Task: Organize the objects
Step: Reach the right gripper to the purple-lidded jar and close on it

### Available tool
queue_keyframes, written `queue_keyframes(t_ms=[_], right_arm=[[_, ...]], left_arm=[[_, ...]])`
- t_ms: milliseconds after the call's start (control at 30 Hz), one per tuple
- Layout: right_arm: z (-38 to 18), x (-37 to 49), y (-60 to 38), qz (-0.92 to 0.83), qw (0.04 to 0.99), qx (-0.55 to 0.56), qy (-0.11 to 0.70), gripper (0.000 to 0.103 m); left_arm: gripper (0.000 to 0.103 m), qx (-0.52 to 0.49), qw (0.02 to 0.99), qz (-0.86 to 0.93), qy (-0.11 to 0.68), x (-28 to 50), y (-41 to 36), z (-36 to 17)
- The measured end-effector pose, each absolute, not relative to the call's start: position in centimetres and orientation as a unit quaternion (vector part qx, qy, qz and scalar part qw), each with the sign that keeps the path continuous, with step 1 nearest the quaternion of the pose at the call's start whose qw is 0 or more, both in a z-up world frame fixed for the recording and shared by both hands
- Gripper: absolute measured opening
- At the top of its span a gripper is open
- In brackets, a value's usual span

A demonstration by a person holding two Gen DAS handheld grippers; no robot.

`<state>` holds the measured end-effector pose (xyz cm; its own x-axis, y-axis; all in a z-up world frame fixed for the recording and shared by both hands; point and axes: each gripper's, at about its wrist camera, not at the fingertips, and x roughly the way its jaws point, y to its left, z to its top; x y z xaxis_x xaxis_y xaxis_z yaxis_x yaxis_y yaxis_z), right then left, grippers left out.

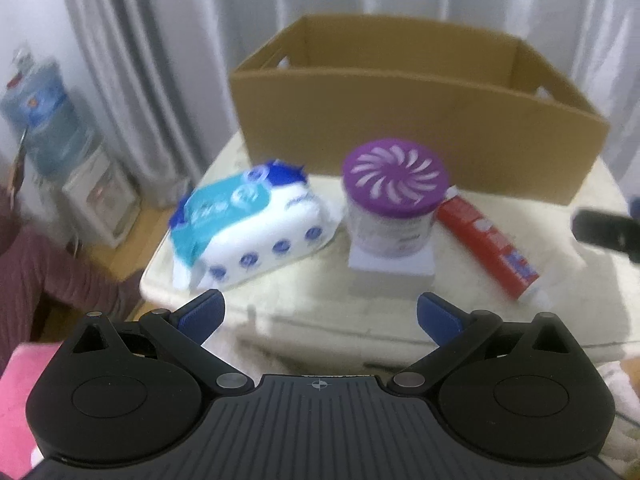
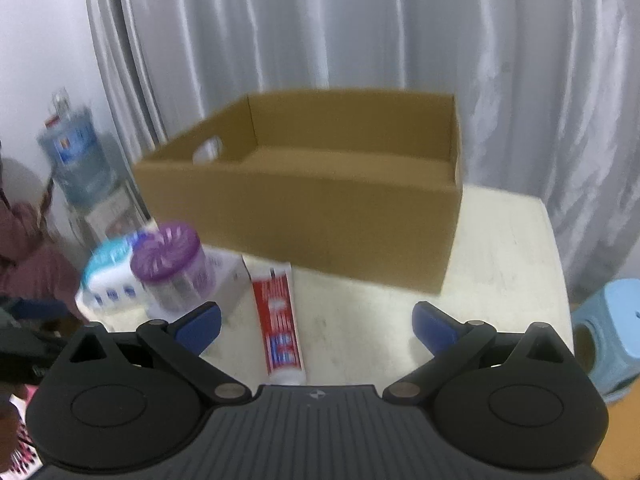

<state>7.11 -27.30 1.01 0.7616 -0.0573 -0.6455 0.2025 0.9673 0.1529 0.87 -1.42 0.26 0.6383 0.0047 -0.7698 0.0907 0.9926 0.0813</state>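
On the worktop [image 2: 500, 248]: nothing boxed yet.
Cardboard box [image 2: 320, 216] is sitting empty; wipes pack [image 1: 248, 224], purple-lidded jar [image 1: 394, 204] and tube [image 2: 278, 320] are waiting; both tools [image 1: 320, 312] [image 2: 316, 322] are gaping wide, holding nothing.

An open brown cardboard box [image 2: 304, 216] stands at the back of the worktop [image 2: 500, 248]. In front of it lie a blue-and-white wipes pack [image 1: 248, 224], an upright purple-lidded jar [image 1: 394, 196] on a white box [image 1: 390, 266], and a red toothpaste tube [image 2: 278, 320] lying flat.

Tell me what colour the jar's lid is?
Purple with white swirls on the lid, best seen in the left wrist view.
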Motion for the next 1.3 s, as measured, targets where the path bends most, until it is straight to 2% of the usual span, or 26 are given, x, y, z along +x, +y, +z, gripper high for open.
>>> queue_keyframes(t_ms=[267,600,833,1167,1233,1300], right_arm=[[2.4,10.2,-26.4,-0.008,0.946,0.111,0.304,0.103],[1.8,14.8,-24.3,0.076,0.932,0.121,0.332,0.102],[0.4,16.7,-23.8,0.107,0.914,0.131,0.369,0.088],[-0.5,18.4,-22.8,0.145,0.897,0.124,0.397,0.077],[-0.5,18.6,-22.9,0.152,0.894,0.134,0.399,0.071],[-0.3,18.7,-22.9,0.151,0.893,0.139,0.401,0.071]], left_arm=[[0.103,0.095,0.922,-0.073,0.369,1.9,-3.5,0.3],[0.102,0.125,0.921,-0.109,0.353,3.3,-4.4,-0.7],[0.089,0.116,0.917,-0.126,0.361,4.7,-4.2,-1.6],[0.065,0.092,0.914,-0.137,0.37,5.0,-4.0,-1.8],[0.065,0.09,0.915,-0.137,0.369,5.1,-4.0,-1.8],[0.064,0.089,0.915,-0.137,0.368,5.2,-4.0,-1.8]])
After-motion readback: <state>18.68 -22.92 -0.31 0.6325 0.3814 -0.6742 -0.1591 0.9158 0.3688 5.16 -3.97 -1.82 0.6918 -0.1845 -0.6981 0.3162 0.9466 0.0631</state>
